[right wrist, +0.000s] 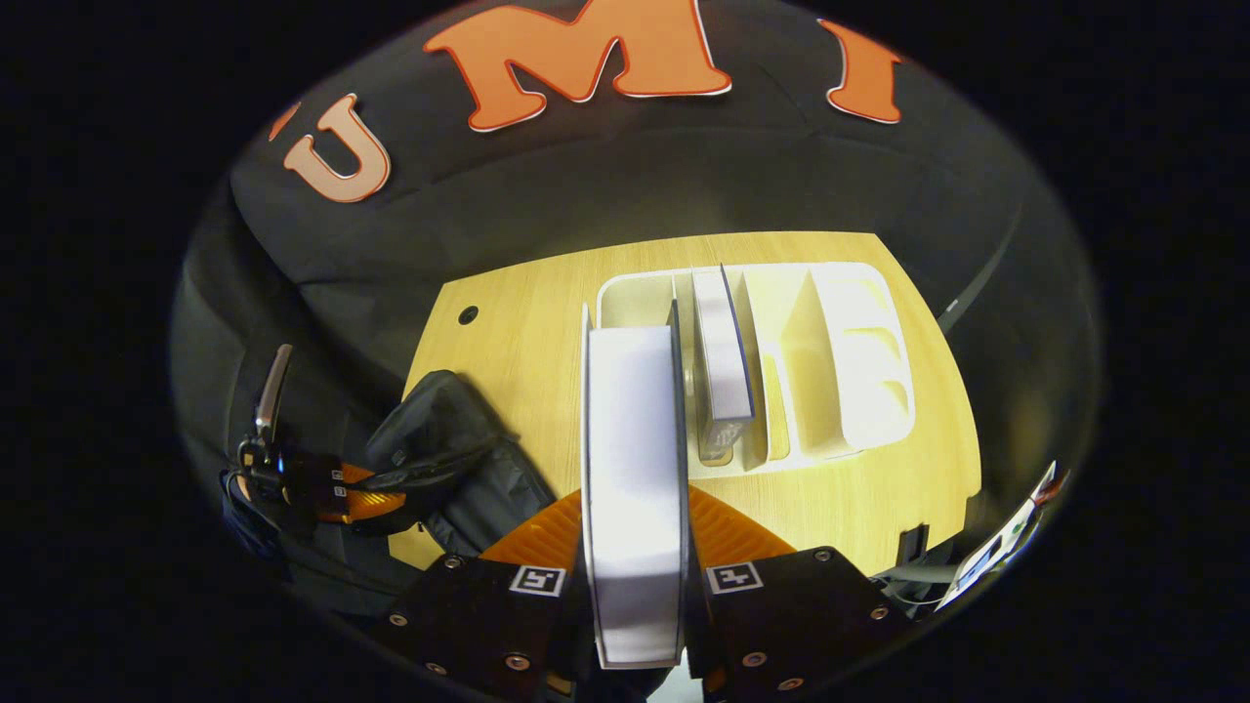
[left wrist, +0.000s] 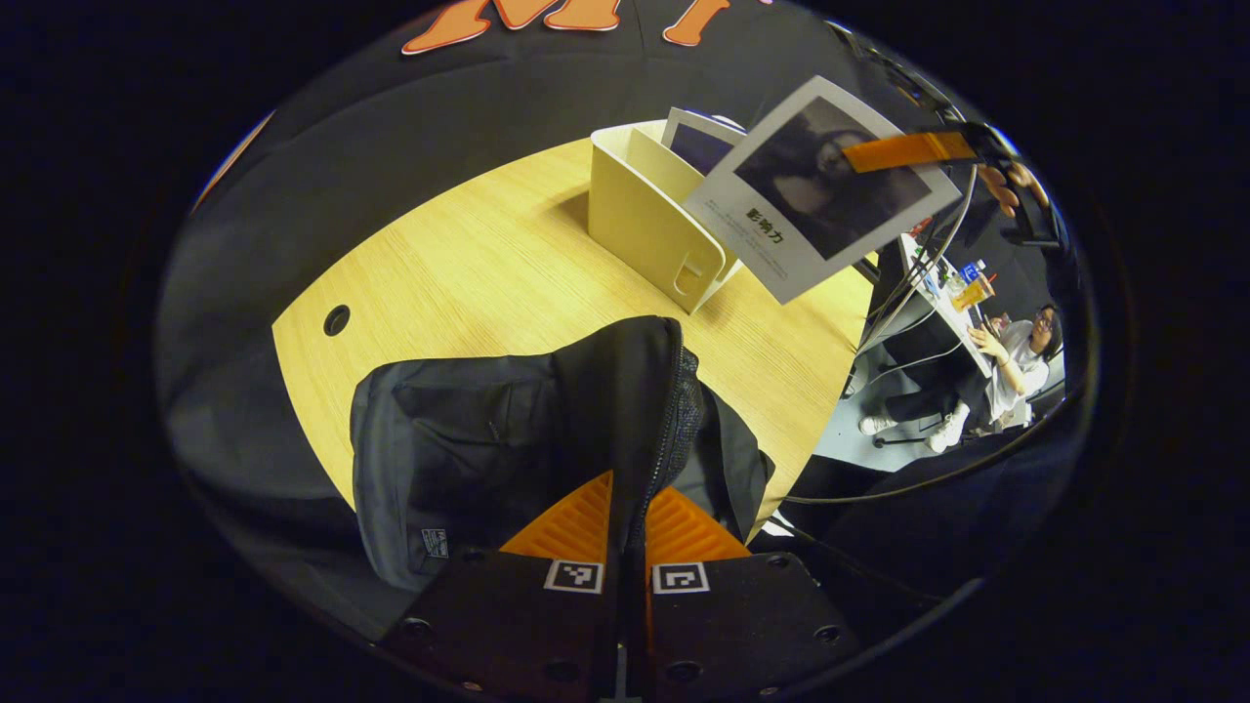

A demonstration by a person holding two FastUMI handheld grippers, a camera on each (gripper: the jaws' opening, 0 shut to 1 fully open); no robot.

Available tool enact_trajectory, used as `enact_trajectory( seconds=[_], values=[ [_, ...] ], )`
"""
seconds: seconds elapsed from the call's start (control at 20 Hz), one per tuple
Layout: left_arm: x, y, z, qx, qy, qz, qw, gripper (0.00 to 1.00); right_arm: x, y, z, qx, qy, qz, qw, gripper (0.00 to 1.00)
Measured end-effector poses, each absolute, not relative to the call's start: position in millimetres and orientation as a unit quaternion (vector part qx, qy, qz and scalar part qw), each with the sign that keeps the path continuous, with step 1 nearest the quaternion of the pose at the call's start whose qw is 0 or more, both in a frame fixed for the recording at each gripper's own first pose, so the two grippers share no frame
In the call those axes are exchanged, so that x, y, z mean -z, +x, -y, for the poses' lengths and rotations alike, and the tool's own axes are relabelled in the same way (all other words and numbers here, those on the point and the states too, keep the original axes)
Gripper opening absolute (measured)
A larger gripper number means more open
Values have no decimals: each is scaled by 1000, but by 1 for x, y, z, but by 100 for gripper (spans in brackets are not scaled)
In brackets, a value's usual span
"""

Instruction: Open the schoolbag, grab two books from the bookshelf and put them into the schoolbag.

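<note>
Now, book [right wrist: 635,488] upright between right hand-held gripper's [right wrist: 635,547] fingers, above table [right wrist: 508,332].

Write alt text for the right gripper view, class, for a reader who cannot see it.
The right claw grips a white book edge-on above a wooden table. Behind it a cream bookshelf holds another book; at lower left, the other claw pinches the black bag.
</note>
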State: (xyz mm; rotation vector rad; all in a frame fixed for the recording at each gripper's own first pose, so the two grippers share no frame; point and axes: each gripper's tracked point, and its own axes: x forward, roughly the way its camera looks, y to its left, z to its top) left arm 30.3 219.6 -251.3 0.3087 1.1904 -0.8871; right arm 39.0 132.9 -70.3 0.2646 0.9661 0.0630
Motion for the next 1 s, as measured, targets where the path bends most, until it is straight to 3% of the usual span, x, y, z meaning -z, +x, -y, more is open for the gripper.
enact_trajectory(
  seconds=[0.45,1.0],
  values=[
    [255,31,-213,403,120,-540,729,5,87,-28,-170,-71,241,-429,868,37],
    [250,35,-202,388,103,-524,751,5,110,-28,-227,-121,318,-389,856,37]
  ],
)
